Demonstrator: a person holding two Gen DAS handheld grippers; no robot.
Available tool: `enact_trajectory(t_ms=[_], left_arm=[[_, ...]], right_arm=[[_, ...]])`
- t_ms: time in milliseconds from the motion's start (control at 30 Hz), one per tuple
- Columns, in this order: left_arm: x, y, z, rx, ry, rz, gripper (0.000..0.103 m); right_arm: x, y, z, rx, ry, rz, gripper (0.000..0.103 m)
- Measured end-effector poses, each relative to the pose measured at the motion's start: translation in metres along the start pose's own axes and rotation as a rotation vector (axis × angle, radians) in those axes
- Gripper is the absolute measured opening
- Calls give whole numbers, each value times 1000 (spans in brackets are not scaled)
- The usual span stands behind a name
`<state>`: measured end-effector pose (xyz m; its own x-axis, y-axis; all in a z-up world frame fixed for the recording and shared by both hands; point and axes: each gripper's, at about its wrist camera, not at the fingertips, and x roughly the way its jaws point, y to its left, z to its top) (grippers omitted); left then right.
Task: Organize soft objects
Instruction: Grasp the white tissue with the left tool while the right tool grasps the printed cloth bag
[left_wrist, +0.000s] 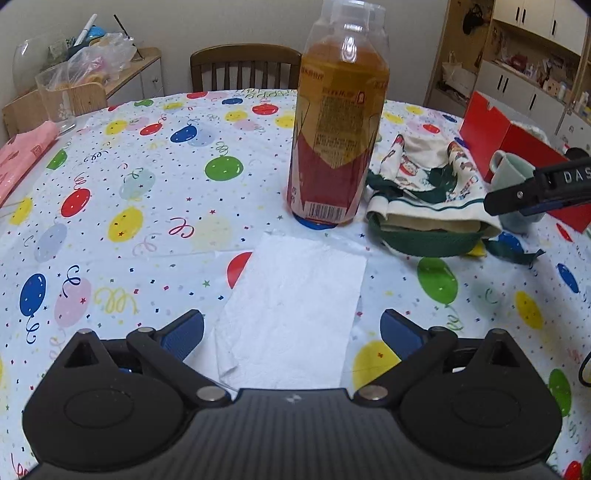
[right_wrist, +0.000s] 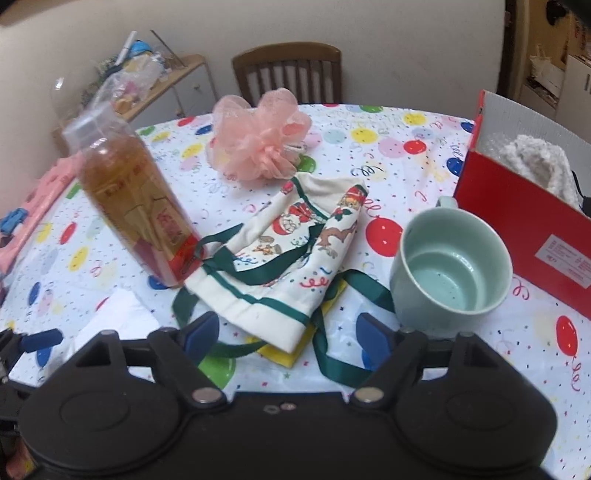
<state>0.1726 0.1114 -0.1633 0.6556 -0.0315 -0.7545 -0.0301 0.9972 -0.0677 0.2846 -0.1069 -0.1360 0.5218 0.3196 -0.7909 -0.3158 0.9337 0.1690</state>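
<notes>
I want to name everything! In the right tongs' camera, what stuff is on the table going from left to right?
Tea bottle → pink bath pouf → Christmas cloth bag → green mug → red box.

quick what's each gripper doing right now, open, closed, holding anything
Left gripper: open, holding nothing, above the paper towel.
Right gripper: open, holding nothing, above the Christmas-print cloth.

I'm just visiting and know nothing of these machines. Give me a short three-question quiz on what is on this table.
1. True or false: the green mug lies on its side.
2. What lies straight ahead of the left tongs? A) white paper towel B) pink bath pouf C) red box
3. Which tall thing stands beside the printed cloth bag?

Key: 1. False, it stands upright. 2. A. 3. The bottle of amber drink.
</notes>
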Motion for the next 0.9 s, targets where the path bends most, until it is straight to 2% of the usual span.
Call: enact_trajectory(t_ms=[167, 467, 633, 767, 800, 900], left_arm=[[13, 4, -1, 13, 19, 6, 102], [24, 2, -1, 44, 31, 31, 88], [23, 0, 0, 74, 15, 37, 68], [22, -4, 2, 97, 4, 21, 45], [22, -5, 3, 101, 2, 17, 35], [22, -7, 4, 96, -2, 12, 25]], right_arm=[[15, -5, 9, 91, 18, -28, 75], [32, -2, 19, 119, 41, -50, 66], [37, 4, 22, 95, 48, -57, 58], [41, 7, 23, 76, 50, -68, 53], [41, 8, 24, 72, 50, -70, 51], [41, 10, 24, 55, 47, -87, 44]])
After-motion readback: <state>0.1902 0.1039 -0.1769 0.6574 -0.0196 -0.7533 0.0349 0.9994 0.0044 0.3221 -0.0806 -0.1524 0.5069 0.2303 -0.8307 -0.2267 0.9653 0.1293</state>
